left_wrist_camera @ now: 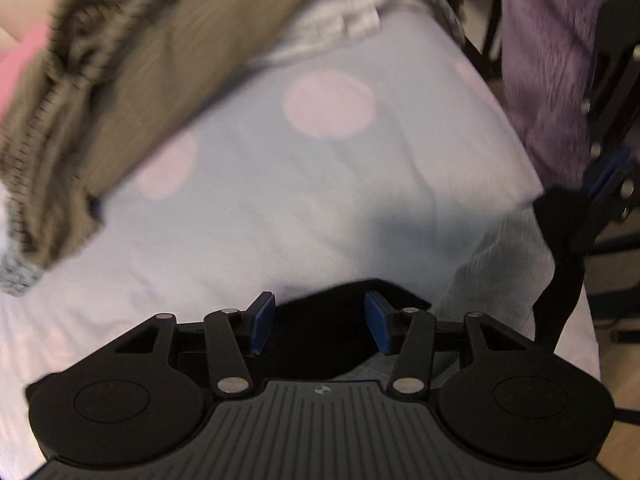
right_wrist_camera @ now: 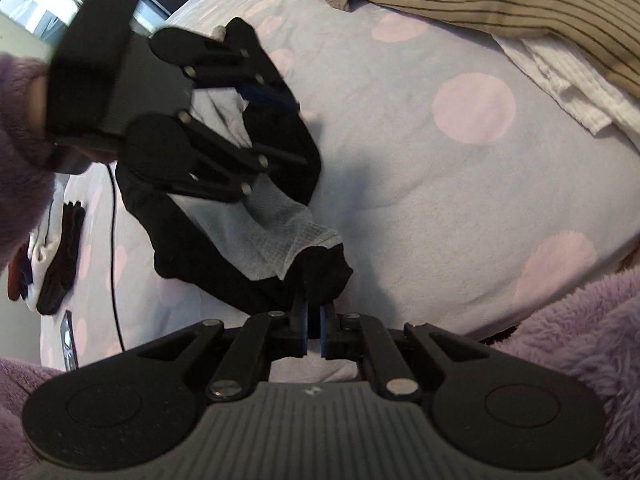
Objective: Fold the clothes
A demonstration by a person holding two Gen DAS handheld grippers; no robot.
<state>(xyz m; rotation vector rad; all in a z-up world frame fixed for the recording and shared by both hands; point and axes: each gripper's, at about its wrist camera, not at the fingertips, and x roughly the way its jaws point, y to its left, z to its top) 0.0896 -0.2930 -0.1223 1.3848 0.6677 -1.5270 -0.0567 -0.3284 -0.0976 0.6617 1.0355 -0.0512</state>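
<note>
We are pinching the sock (right_wrist_camera: 276,240) with the right fingers (right_wrist_camera: 314,320) to anchor it on the bed (right_wrist_camera: 440,184) while our left fingers (left_wrist_camera: 320,322) are hanging wide and empty above it.

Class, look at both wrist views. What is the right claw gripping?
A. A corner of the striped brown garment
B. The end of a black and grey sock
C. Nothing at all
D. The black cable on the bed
B: in the right wrist view the right claw has its pads closed on the black end of the black and grey sock, far from the striped brown garment.
</note>
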